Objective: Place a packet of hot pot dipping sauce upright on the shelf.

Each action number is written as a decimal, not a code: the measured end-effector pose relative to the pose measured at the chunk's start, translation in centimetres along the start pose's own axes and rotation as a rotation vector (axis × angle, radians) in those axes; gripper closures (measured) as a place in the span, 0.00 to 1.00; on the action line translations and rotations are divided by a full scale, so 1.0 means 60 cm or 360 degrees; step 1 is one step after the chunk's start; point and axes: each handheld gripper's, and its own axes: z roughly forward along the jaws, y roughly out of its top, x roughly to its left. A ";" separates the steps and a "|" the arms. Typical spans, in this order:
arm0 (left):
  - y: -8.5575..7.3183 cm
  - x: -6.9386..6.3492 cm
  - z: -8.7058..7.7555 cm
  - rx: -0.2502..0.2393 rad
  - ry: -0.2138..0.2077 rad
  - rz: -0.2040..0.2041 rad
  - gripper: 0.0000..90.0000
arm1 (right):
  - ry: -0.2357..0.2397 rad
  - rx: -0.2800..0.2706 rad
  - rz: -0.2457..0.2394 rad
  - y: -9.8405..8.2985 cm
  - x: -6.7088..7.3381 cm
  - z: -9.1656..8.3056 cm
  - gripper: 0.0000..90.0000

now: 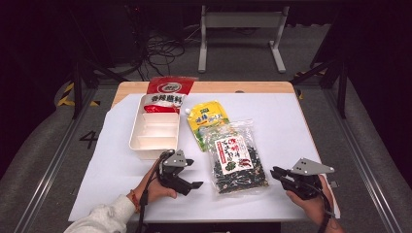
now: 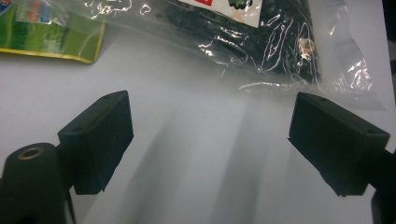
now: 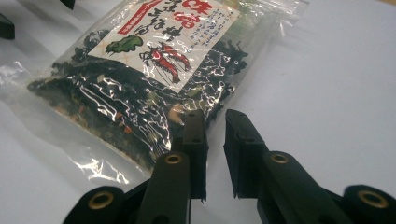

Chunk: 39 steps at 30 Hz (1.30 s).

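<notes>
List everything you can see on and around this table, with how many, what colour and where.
seaweed bag: 1, clear with dark contents and a white-red label, table centre, between the two grippers
yellow-green pouch: 1, behind the seaweed bag, partly under it
red-white packet: 1, far left of table, its near end resting in the tray
divided tray: 1, white, left of centre
white sheet: 1, covers the table
wooden table: 1, light wood edge at the far side
metal frame: 1, grey, on the floor behind
left gripper: 1, black, jaws wide open, nothing between them, beside the bag
right gripper: 1, black, jaws slightly apart, nothing between them, at the bag's edge
</notes>
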 end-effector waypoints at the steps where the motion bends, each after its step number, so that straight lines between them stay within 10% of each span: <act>1: 0.003 0.001 0.004 -0.0003 -0.0016 -0.0007 0.14 | 0.0005 0.0013 0.0016 0.000 0.001 0.008 0.87; 5: 0.015 0.015 0.025 -0.0012 -0.0032 -0.0078 0.13 | 0.0018 0.0143 -0.0008 -0.012 0.013 0.046 0.91; 14: 0.043 0.037 0.055 -0.0055 -0.0068 -0.0170 0.12 | -0.0006 0.0131 -0.0029 -0.014 0.017 0.048 0.93; 22: 0.060 0.066 0.083 -0.0044 -0.0195 -0.0460 0.11 | -0.0010 0.0091 -0.0045 -0.013 0.008 0.056 0.92; 30: 0.071 0.074 0.099 -0.0064 -0.0292 -0.0482 0.14 | -0.0012 0.0096 -0.0092 -0.013 0.010 0.057 0.94; 39: 0.080 0.071 0.095 -0.0187 -0.0321 -0.0384 0.61 | 0.0026 0.0067 -0.0124 -0.015 0.010 0.055 0.91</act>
